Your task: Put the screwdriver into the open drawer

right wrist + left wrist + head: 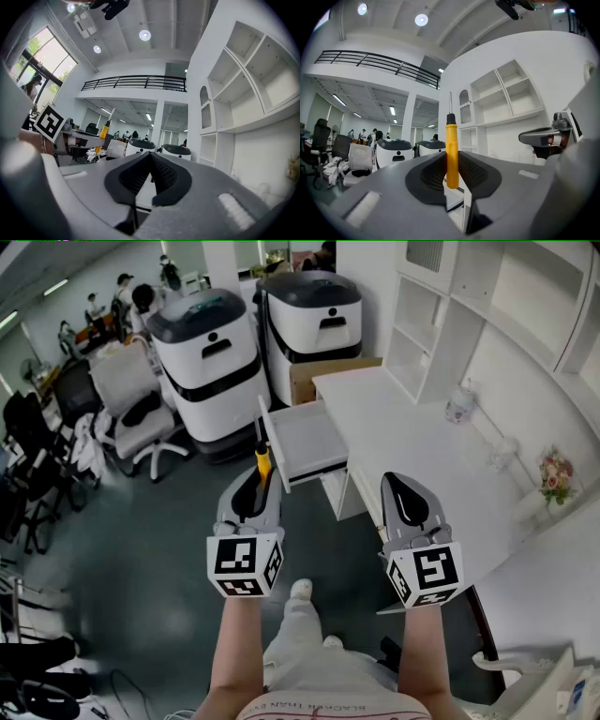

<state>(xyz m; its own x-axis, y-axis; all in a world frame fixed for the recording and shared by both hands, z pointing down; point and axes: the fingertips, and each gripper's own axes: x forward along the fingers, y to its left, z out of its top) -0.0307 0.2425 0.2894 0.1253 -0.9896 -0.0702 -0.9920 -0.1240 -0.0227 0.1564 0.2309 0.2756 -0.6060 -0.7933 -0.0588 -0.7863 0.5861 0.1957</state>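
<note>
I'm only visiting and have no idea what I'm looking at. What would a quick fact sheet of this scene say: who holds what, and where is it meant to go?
Left hand-held gripper: shut on the screwdriver, which has a yellow handle and its metal shaft pointing up
Right hand-held gripper: shut, nothing between its jaws
Drawer: pulled open from the white desk, looks empty
Progress: tool held near the drawer's front, not yet inside

Yellow-handled screwdriver held upright just beside the open white drawer.
</note>
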